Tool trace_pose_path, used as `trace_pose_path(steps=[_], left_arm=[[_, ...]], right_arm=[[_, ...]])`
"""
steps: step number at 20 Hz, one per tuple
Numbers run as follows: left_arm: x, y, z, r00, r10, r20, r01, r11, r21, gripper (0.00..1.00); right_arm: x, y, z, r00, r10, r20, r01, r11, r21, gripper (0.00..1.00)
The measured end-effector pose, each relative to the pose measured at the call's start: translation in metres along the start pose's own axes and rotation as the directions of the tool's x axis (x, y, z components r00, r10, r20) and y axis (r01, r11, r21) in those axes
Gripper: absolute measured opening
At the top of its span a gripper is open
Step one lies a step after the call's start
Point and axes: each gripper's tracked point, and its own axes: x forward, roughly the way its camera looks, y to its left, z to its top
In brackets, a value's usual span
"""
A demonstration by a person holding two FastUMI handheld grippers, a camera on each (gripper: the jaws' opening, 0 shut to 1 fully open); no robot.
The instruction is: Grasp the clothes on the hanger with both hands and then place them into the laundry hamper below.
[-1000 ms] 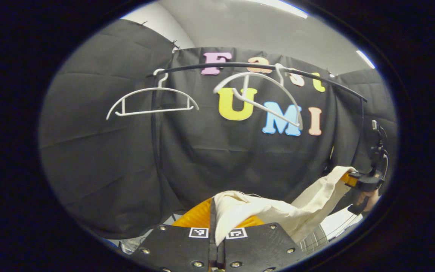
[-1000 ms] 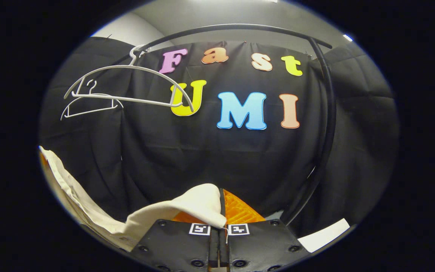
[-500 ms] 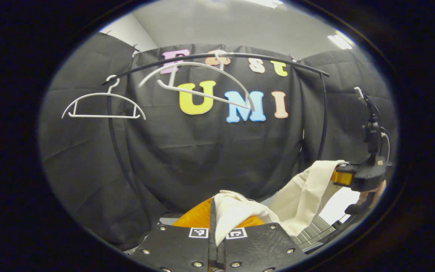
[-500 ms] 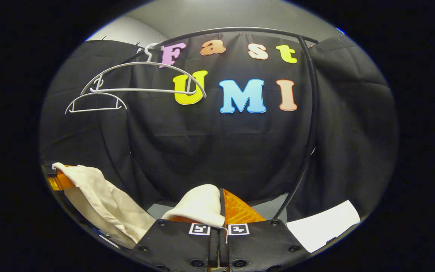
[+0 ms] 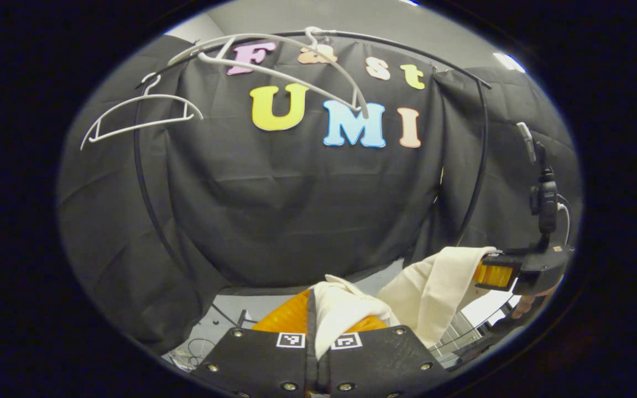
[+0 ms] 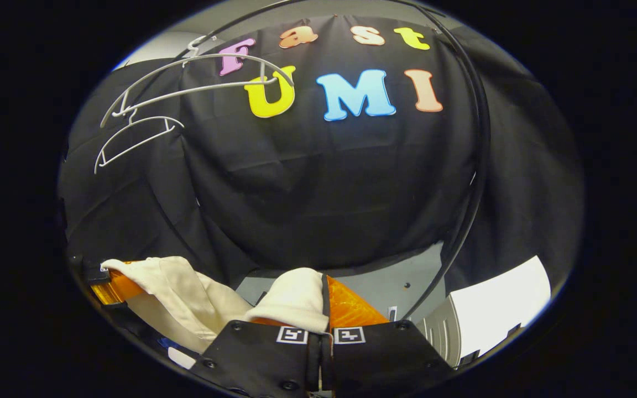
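Note:
A cream garment point(image 5: 432, 284) hangs slack between my two grippers, off the hangers. At the bottom of the left gripper view, my left gripper point(image 5: 312, 309) is shut on one bunched end of it. My right gripper point(image 5: 490, 273), held by a hand, pinches the other end at the far right. In the right gripper view, the right gripper point(image 6: 324, 301) is shut on a rounded fold of the garment point(image 6: 186, 290). The left gripper point(image 6: 109, 284) holds the far end at the lower left. A white slatted hamper point(image 6: 492, 312) stands low on the right.
Two bare white hangers point(image 5: 141, 113) point(image 5: 282, 58) hang from a curved black rail point(image 5: 479, 155) high in front of the black cloth wall. One hanger is tilted. Grey floor point(image 6: 390, 284) shows beneath the cloth. Cables lie on the floor point(image 5: 191, 348).
Both grippers have come down with the garment still pinched. The hangers and rail sit higher in both views, and more floor and hamper show below.

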Motion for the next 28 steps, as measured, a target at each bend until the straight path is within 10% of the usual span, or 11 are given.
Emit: trace_pose_path(steps=[16, 23, 25, 28], left_arm=[[0.090, -0.016, -0.152, 0.967, 0.010, -0.253, -0.015, 1.000, -0.019, 0.03], [0.101, -0.015, -0.169, 0.957, 0.023, -0.290, -0.030, 0.999, -0.020, 0.06], [0.097, -0.005, -0.175, 0.948, 0.061, -0.311, -0.073, 0.997, -0.027, 0.02], [0.080, -0.009, -0.189, 0.931, 0.073, -0.358, -0.103, 0.993, -0.063, 0.44]], right_arm=[[0.068, -0.033, -0.164, 0.937, -0.046, -0.346, 0.074, 0.995, 0.069, 0.04], [0.075, -0.042, -0.168, 0.926, -0.031, -0.376, 0.074, 0.992, 0.101, 0.05], [0.068, -0.037, -0.165, 0.924, -0.001, -0.383, 0.044, 0.994, 0.104, 0.23], [0.055, -0.025, -0.166, 0.910, 0.069, -0.408, -0.029, 0.994, 0.105, 0.77]])
